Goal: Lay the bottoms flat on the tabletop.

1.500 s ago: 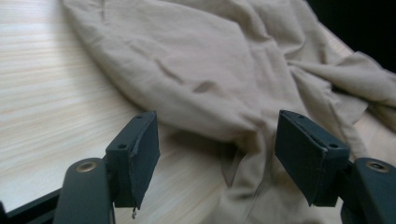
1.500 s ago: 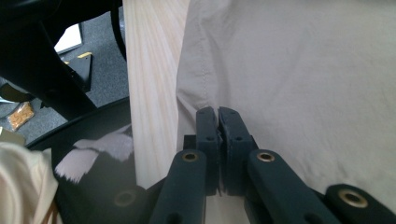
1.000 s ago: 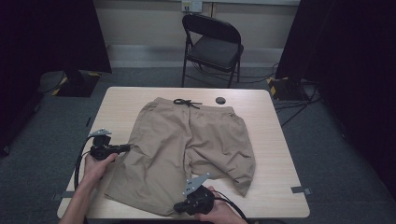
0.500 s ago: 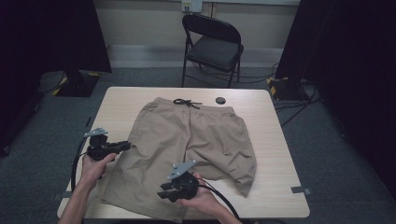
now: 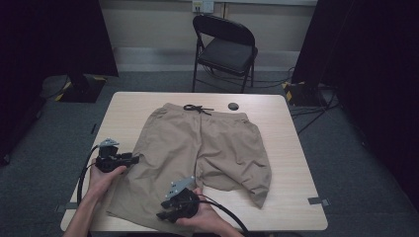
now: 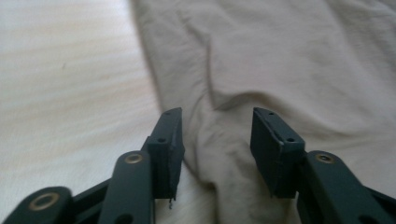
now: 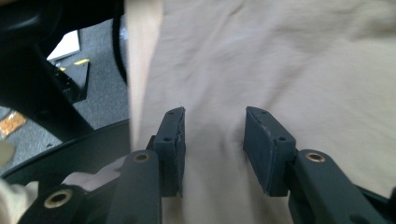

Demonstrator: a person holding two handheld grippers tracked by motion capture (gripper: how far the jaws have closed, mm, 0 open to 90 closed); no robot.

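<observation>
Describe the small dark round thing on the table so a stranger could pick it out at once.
Start at the wooden table and go to its far edge, nearest the folding chair. Just right of the shorts' black drawstring lies a small disc. It is flat, round, dark, and rests on bare wood.

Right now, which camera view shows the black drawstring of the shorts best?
The high view: the drawstring lies at the waistband of the shorts, on the table's far side. The two gripper views show plain beige cloth between open jaws.

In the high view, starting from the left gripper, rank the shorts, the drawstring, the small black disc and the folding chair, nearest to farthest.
From the left gripper:
1. Shorts, right at its fingers.
2. Drawstring, at the waistband's far edge.
3. Small black disc, on the table past the waistband.
4. Folding chair, behind the table.
</observation>
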